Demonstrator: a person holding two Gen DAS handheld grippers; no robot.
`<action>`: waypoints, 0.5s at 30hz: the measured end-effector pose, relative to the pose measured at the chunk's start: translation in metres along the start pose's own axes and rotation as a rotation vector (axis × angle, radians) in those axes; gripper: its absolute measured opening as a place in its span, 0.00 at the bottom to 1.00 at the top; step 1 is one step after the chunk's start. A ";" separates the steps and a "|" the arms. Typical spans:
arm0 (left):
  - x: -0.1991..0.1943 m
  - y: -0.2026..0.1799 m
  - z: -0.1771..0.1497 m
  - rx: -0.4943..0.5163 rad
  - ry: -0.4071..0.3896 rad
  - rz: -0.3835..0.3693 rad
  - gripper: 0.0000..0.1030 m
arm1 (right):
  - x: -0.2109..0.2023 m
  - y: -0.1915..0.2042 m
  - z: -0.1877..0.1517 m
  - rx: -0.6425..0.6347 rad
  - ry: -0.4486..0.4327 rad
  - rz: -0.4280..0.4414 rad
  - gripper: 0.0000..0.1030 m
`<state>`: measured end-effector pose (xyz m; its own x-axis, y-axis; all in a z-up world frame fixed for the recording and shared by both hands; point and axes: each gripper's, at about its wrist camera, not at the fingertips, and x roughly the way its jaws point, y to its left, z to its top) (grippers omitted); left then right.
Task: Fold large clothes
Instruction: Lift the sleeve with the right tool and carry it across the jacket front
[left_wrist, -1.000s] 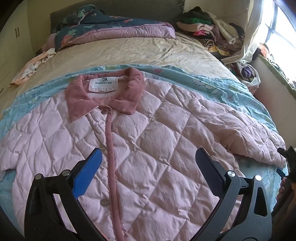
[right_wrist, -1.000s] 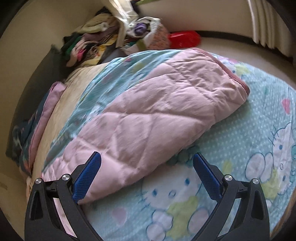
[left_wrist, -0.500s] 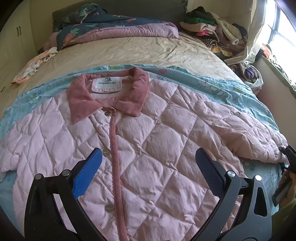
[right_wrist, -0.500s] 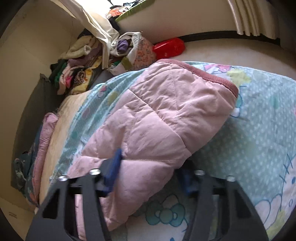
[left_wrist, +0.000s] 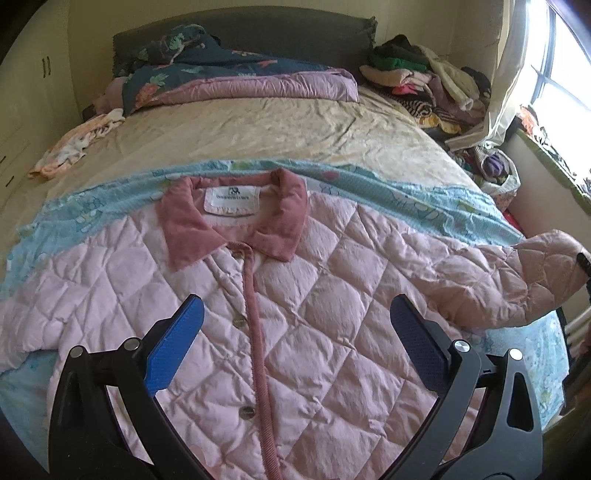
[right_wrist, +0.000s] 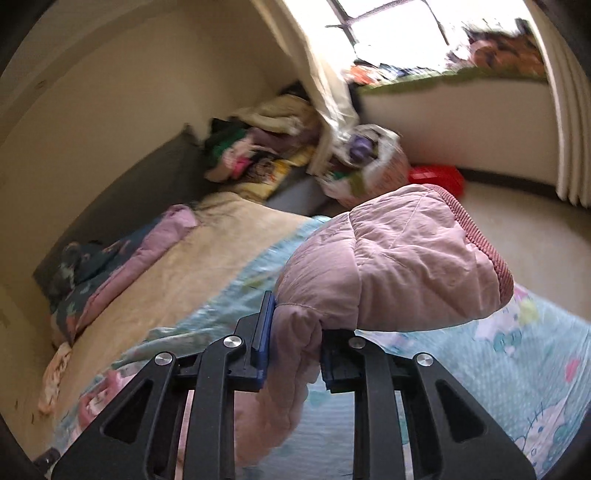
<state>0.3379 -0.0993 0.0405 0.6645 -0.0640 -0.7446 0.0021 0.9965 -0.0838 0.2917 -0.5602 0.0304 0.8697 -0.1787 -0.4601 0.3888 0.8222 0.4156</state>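
Pink quilted fabric fills most of the left wrist view: the jacket (left_wrist: 295, 314) lies front-up and buttoned on a light blue cartoon-print sheet (left_wrist: 424, 199) at the near end of the bed (left_wrist: 258, 129), collar towards the headboard. Its hem is cut off by the bottom of the frame and partly hidden behind the left tool (left_wrist: 295, 332), whose 2 blue-padded fingers (left_wrist: 173, 347) stand wide apart above the chest with nothing between them. The jacket's left-hand sleeve runs out of frame at the picture's left edge. The other sleeve (right_wrist: 399, 266) is lifted off the sheet at the bed's window side; in the right wrist view the right tool (right_wrist: 291, 350) is closing on it, with the padding bunched between the pads and the ribbed cuff hanging free beyond. That view is motion-blurred, so the far clothes pile (right_wrist: 251, 155) and the bag (right_wrist: 369, 162) by the curtain are hard to read. From the left view only a dark sliver of the right tool shows at the frame edge. Bare beige bedspread lies open beyond the collar as far as a folded floral quilt (left_wrist: 221, 77); the floor beside the bed is bare up to a red object (right_wrist: 439, 177).
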 end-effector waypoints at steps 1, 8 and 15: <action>-0.004 0.002 0.002 -0.001 -0.007 -0.003 0.92 | -0.005 0.009 0.002 -0.023 -0.011 0.013 0.19; -0.030 0.021 0.013 -0.017 -0.053 -0.016 0.92 | -0.037 0.067 0.009 -0.143 -0.065 0.101 0.19; -0.043 0.047 0.017 -0.055 -0.066 -0.025 0.92 | -0.063 0.127 0.007 -0.241 -0.100 0.174 0.18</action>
<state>0.3219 -0.0489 0.0795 0.7126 -0.0832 -0.6966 -0.0208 0.9900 -0.1395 0.2880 -0.4483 0.1176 0.9471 -0.0667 -0.3139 0.1588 0.9474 0.2778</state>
